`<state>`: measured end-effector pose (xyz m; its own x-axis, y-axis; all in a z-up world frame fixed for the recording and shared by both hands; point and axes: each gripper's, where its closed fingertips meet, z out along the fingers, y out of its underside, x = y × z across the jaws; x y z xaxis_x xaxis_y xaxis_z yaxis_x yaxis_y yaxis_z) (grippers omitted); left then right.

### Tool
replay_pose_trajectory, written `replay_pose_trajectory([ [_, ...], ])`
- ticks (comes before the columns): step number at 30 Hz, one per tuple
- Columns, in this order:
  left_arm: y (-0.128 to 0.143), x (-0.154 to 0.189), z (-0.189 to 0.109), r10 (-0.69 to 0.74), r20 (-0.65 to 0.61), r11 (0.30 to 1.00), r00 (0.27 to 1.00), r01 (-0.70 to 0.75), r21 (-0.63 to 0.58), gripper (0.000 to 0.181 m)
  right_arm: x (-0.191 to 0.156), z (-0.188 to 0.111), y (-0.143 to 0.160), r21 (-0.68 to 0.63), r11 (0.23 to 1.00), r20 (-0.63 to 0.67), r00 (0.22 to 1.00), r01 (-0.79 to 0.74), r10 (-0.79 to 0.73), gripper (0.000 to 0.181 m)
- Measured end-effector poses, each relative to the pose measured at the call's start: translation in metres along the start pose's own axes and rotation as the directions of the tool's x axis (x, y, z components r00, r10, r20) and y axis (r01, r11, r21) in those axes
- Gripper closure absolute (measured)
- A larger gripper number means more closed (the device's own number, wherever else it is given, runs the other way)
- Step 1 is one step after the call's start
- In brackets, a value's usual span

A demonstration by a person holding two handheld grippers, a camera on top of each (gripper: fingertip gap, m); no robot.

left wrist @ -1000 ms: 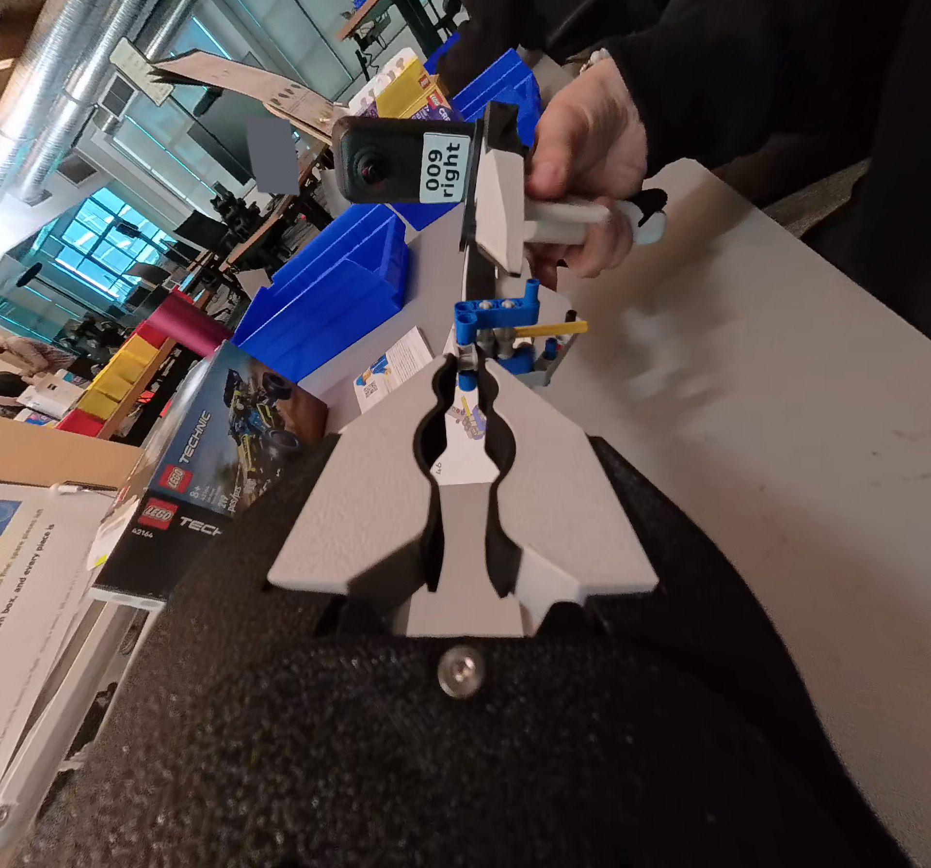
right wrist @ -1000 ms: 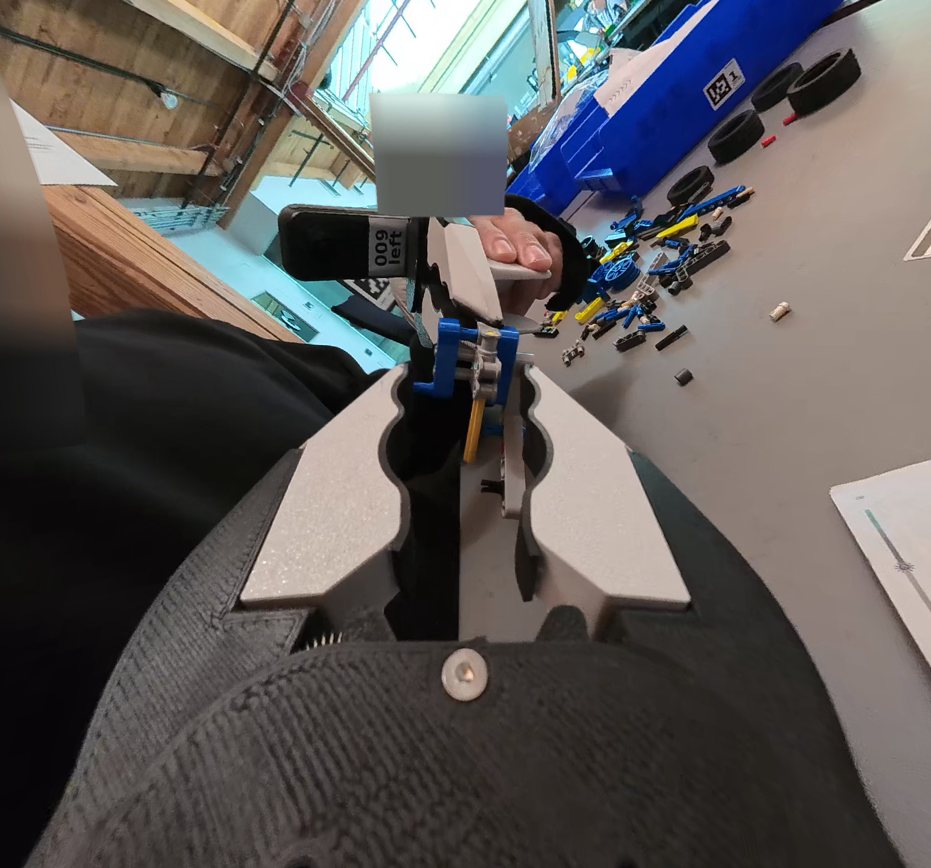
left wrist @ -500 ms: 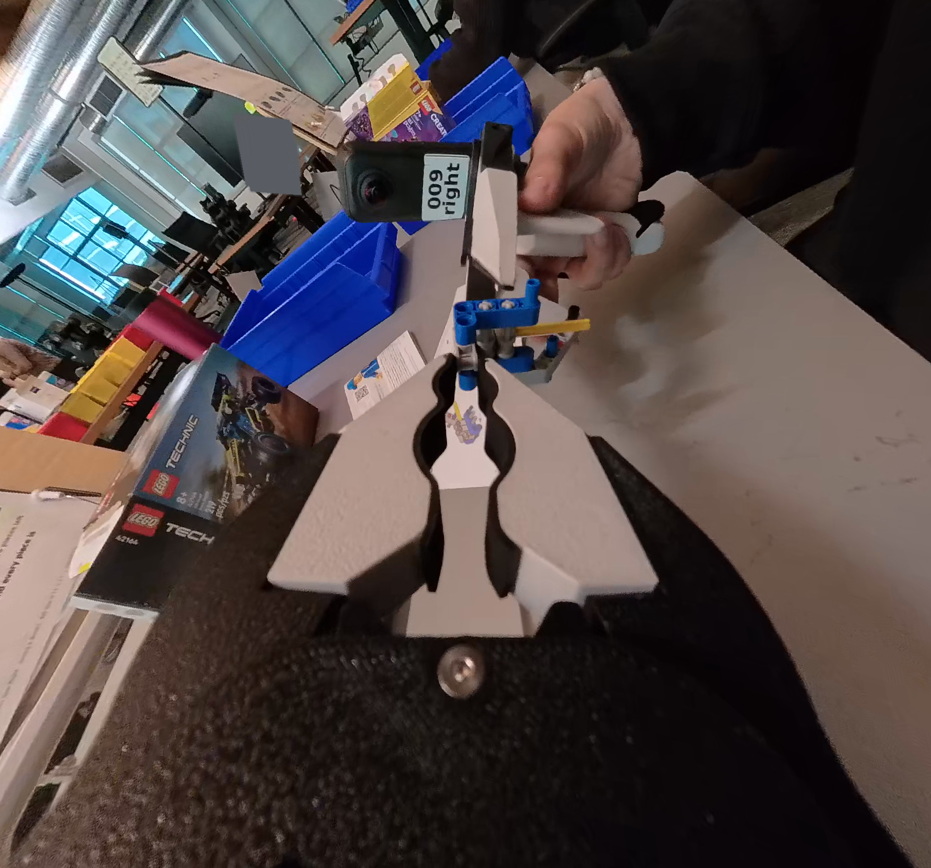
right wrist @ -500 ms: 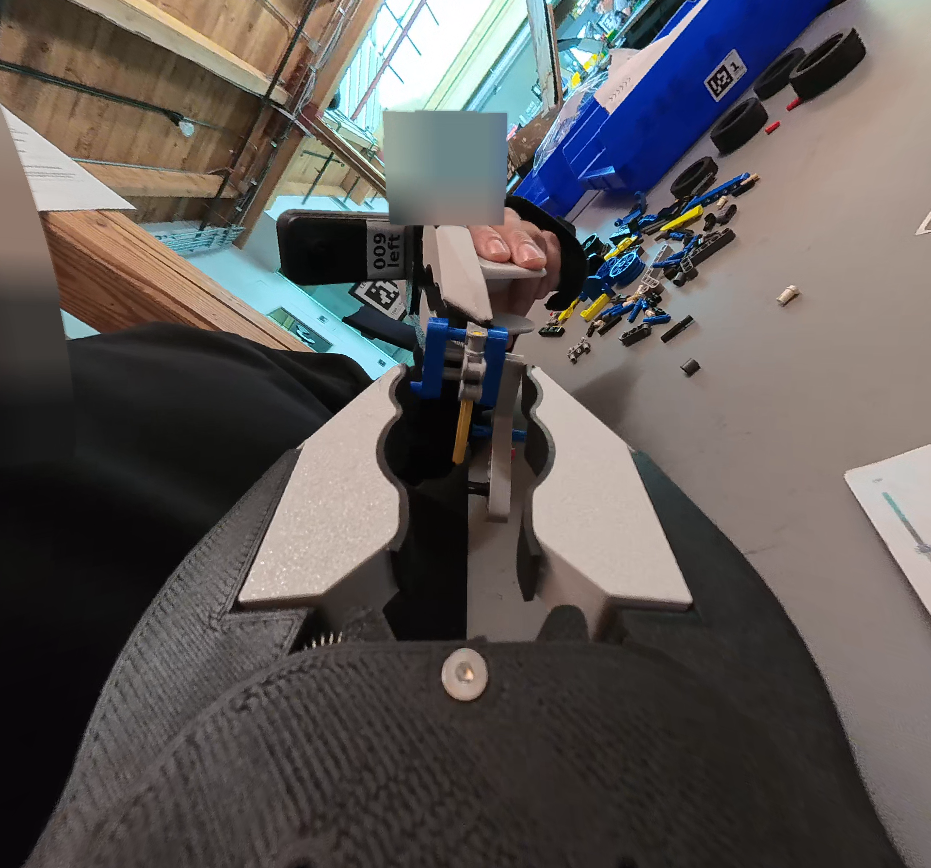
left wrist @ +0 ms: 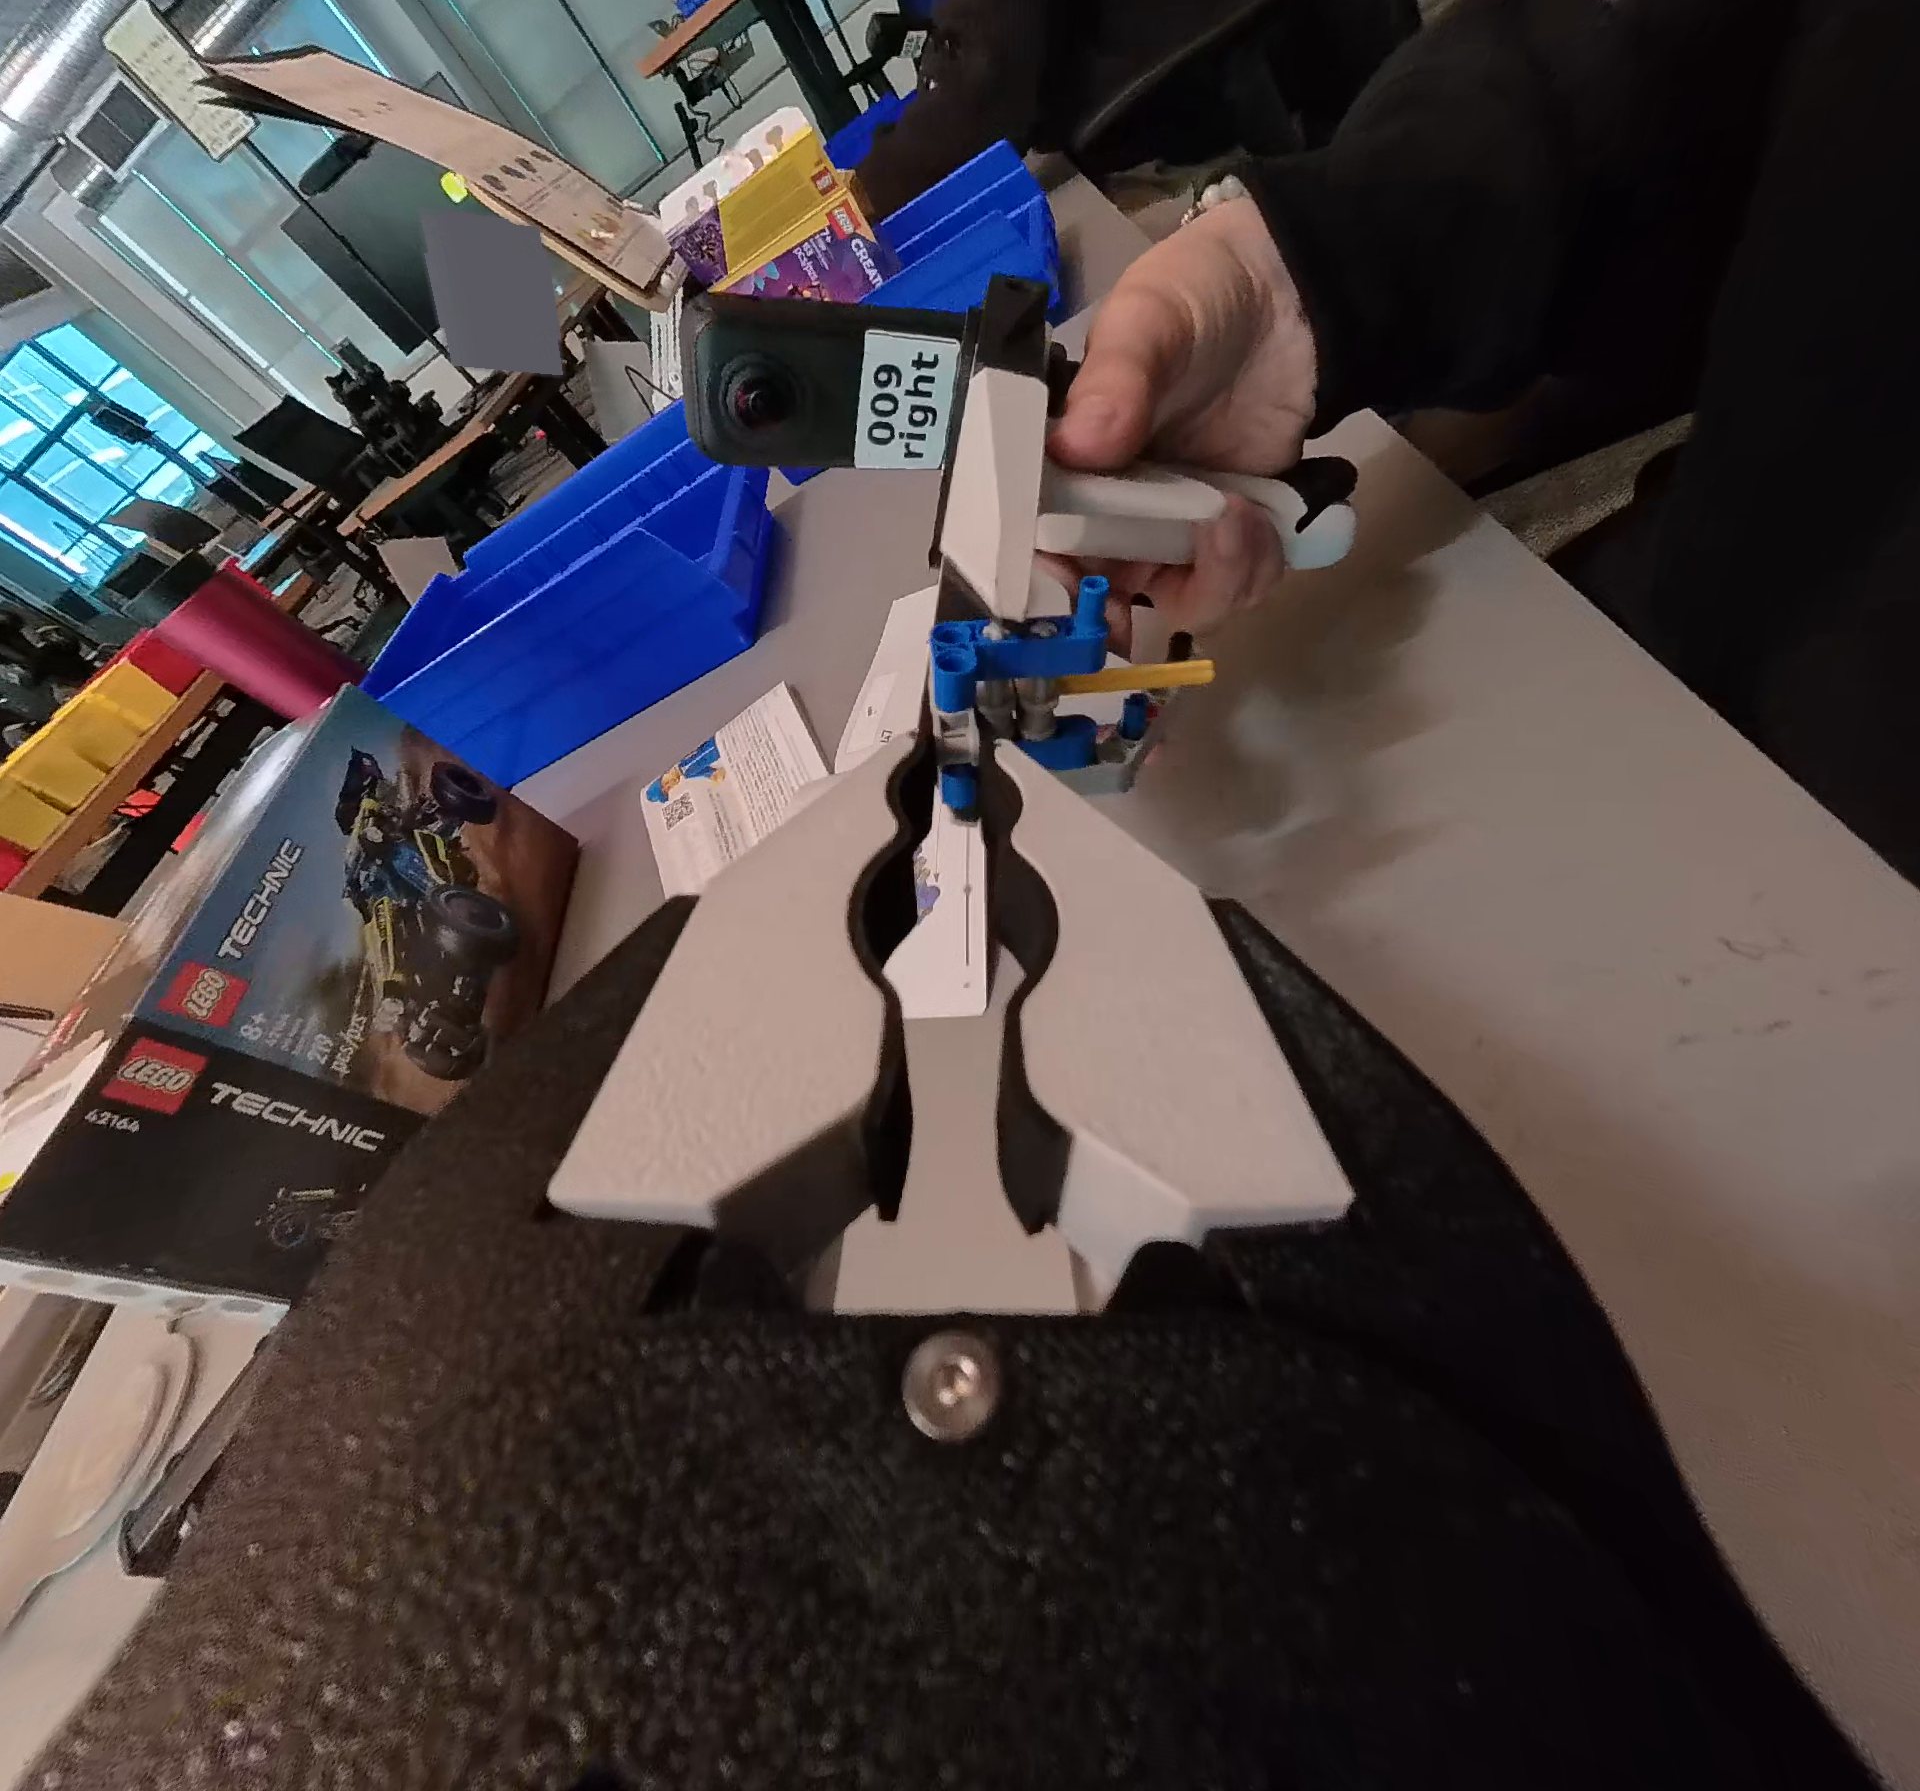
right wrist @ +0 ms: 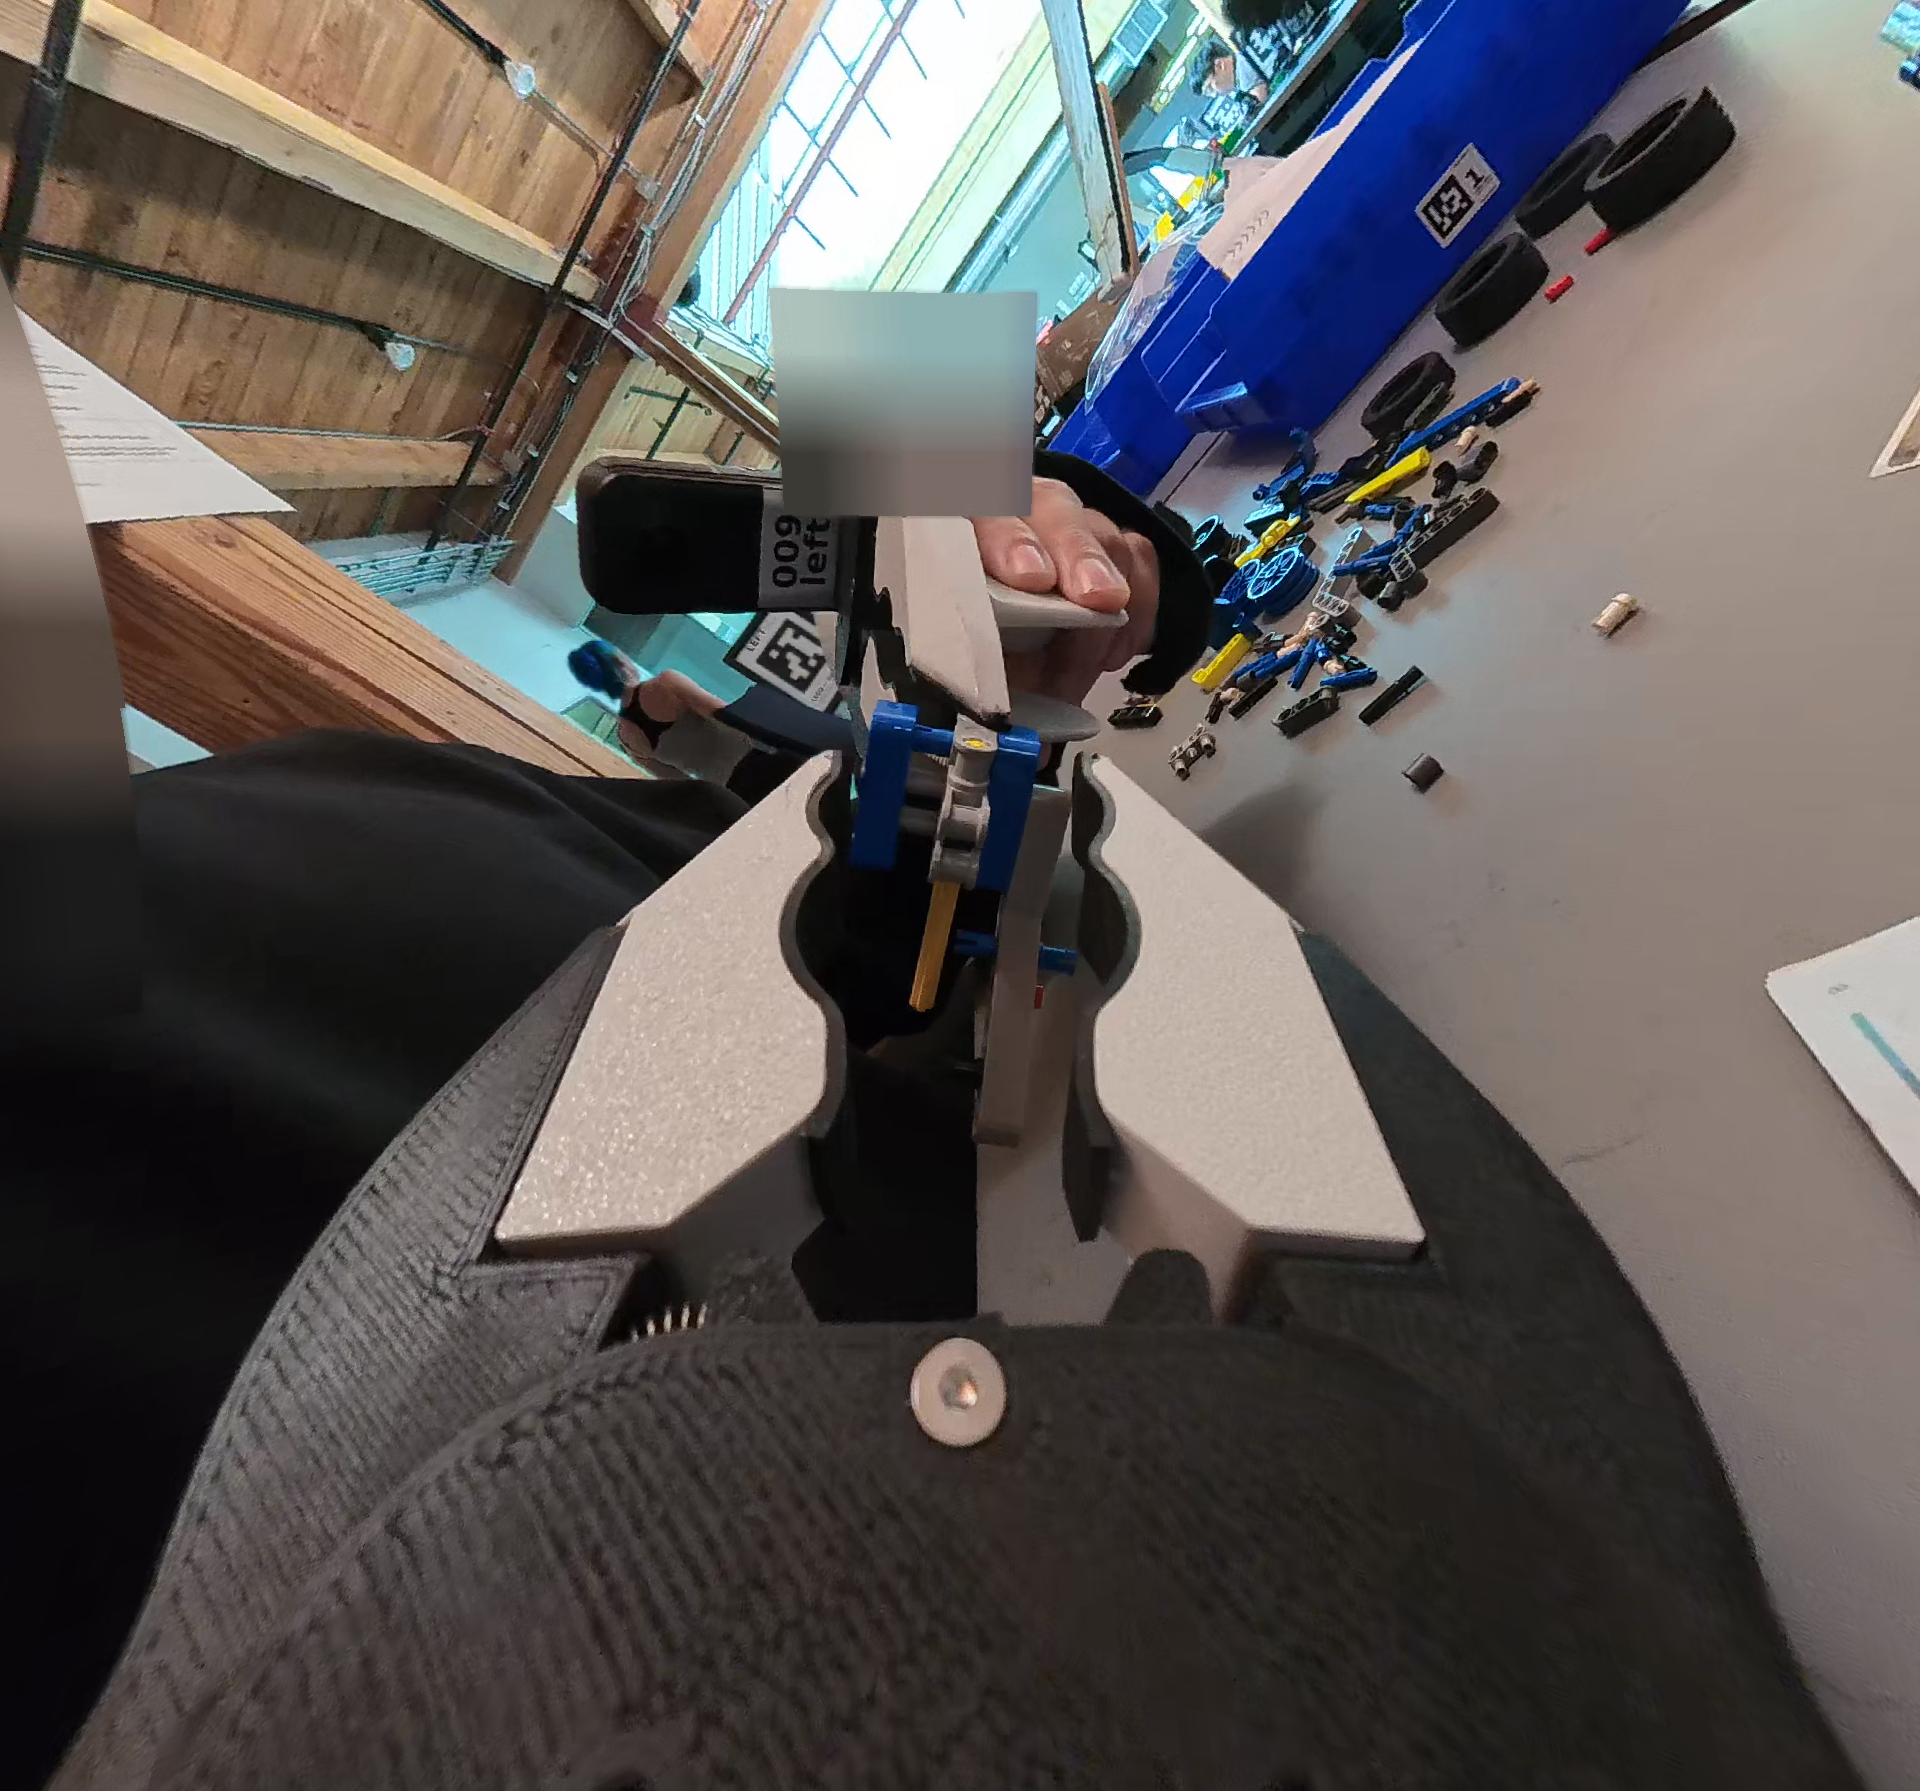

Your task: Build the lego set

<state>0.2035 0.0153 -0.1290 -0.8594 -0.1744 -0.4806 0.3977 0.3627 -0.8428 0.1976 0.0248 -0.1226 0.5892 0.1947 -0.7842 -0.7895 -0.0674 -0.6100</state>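
A small lego assembly (left wrist: 1023, 692) of blue beams, grey connectors and a yellow axle is held in the air above the grey table (left wrist: 1507, 910). My left gripper (left wrist: 958, 775) is shut on its lower blue end. My right gripper (right wrist: 961, 785) is closed around the same assembly (right wrist: 966, 806), with the blue beam against one finger and a grey beam against the other. In the left wrist view the right gripper comes down from above onto the top blue beam. In the right wrist view the left gripper's fingertip (right wrist: 982, 671) touches the far end of the assembly.
A lego box (left wrist: 312, 962), blue bins (left wrist: 603, 619) and a leaflet (left wrist: 738, 796) lie to the left. A pile of loose blue, yellow and black parts (right wrist: 1340, 578), several black tyres (right wrist: 1662, 152), a blue bin (right wrist: 1403, 214) and a paper sheet (right wrist: 1870, 1035) lie on the table. My left and right fingertips are right by each other.
Both grippers keep hold of the assembly. It now sits a little deeper between my right fingers, and both grippers have shifted slightly over the table.
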Motion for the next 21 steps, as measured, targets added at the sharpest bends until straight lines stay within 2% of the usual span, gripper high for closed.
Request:
replay_pose_trajectory([
  [3,0.0,-0.001,0.0,0.023,0.012,1.0,1.0,-0.023,-0.006,0.176,-0.004,-0.001,-0.006,0.032,0.999,0.026,1.0,-0.009,0.008,0.145],
  [6,-0.007,-0.001,0.0,0.169,0.055,0.985,0.984,-0.167,-0.039,0.176,-0.001,0.0,-0.002,0.002,0.998,-0.018,0.998,0.058,-0.058,0.134],
  [9,-0.01,-0.001,0.002,0.344,0.08,0.934,0.935,-0.333,-0.129,0.176,-0.005,-0.001,-0.004,-0.003,0.989,-0.017,0.988,0.151,-0.151,0.134],
  [13,-0.019,0.0,0.002,0.53,0.101,0.839,0.842,-0.503,-0.209,0.176,-0.021,-0.004,-0.005,-0.007,0.959,0.053,0.958,0.284,-0.283,0.15],
  [16,-0.026,0.002,0.002,0.585,0.101,0.803,0.805,-0.557,-0.214,0.177,-0.028,-0.006,-0.002,-0.02,0.924,0.071,0.922,0.382,-0.38,0.151],
  [21,-0.031,0.003,0.002,0.632,0.105,0.768,0.768,-0.6,-0.225,0.177,-0.032,-0.01,-0.002,-0.036,0.888,0.062,0.888,0.459,-0.456,0.152],
])
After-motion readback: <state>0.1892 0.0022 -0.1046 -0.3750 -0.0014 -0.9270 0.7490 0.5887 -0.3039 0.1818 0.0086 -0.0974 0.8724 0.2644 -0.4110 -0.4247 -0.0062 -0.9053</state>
